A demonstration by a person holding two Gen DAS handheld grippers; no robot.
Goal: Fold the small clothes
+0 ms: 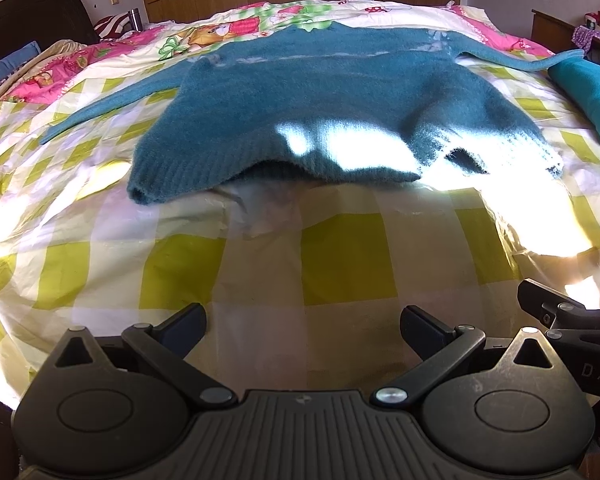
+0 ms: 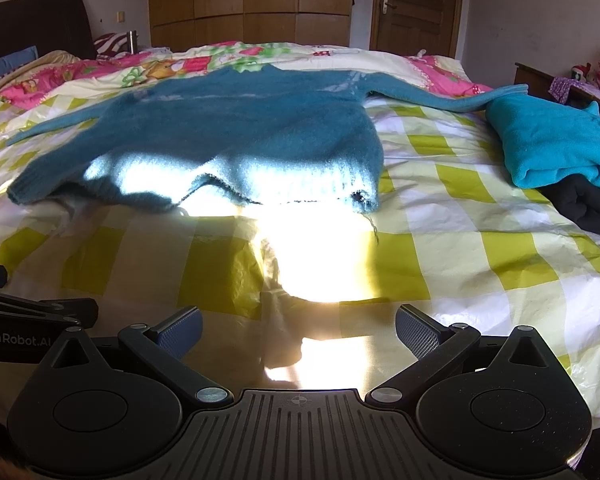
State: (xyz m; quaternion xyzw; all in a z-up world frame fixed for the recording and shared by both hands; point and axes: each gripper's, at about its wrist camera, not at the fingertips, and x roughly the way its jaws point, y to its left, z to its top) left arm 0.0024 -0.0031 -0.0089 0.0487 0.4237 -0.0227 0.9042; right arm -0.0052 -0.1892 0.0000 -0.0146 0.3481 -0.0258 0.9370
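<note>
While the fuzzy teal knitted sweater (image 1: pixel 320 100) lies spread flat on the bed covered with a yellow-and-white checked sheet (image 1: pixel 260 264), hem toward the cameras and both sleeves stretched outward, nothing is yet held. The left tool (image 1: pixel 302 330) is spread wide and empty, hovering over bare sheet well short of the ribbed hem (image 1: pixel 204 176); the right tool (image 2: pixel 298 330) is likewise spread and empty, just beside it. A folded bright turquoise fleece garment (image 2: pixel 556 148) is seen at the right edge of the bed, resting on a dark garment (image 2: pixel 588 208), with the tip of the sweater's right sleeve (image 2: pixel 460 98) touching or just beside it.

The step in hand is judged to be the first approach. A clean fold is best served if a sleeve is taken first near the cuff and laid across the chest, the left sleeve (image 1: pixel 112 104) by the left tool and the right sleeve by the right. The knit is thick and loose, so a deep bite through the full thickness is advised, and the cloth should be lifted rather than dragged, lest the slippery sheet be bunched beneath. A loose thread (image 2: pixel 374 226) hanging at the hem corner should be avoided, as snagging seems likely. Glare from the sunlit patch hides part of the hem.
</note>
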